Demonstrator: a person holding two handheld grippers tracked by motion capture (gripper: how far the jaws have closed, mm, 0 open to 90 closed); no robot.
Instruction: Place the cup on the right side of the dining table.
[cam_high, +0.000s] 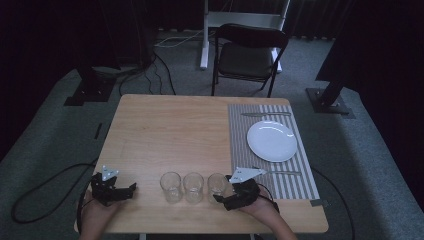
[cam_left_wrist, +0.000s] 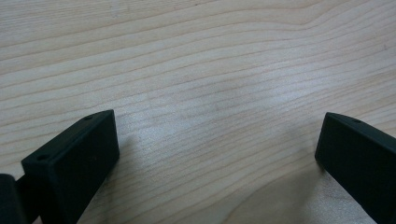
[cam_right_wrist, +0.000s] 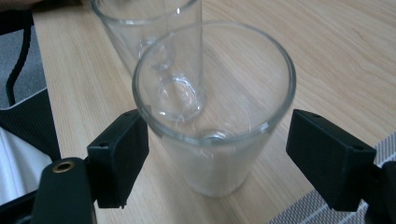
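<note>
Three clear empty glasses stand in a row near the table's front edge: left glass (cam_high: 171, 187), middle glass (cam_high: 193, 187), right glass (cam_high: 217, 184). My right gripper (cam_high: 223, 193) is open with its jaws either side of the right glass (cam_right_wrist: 219, 84); one jaw sits at the glass wall and the other stands a little off it. The middle glass (cam_right_wrist: 140, 28) is right behind it. My left gripper (cam_high: 125, 190) is open, low over bare wood (cam_left_wrist: 201, 70) at the front left, apart from the glasses. Nothing lies between the left gripper (cam_left_wrist: 217, 135) jaws.
A striped placemat (cam_high: 240, 145) covers the table's right side and carries a white plate (cam_high: 272, 141), a knife (cam_high: 265, 114) at its far end and a fork (cam_high: 280, 172) near my right gripper. A black chair (cam_high: 247, 57) stands beyond the wooden table (cam_high: 170, 130).
</note>
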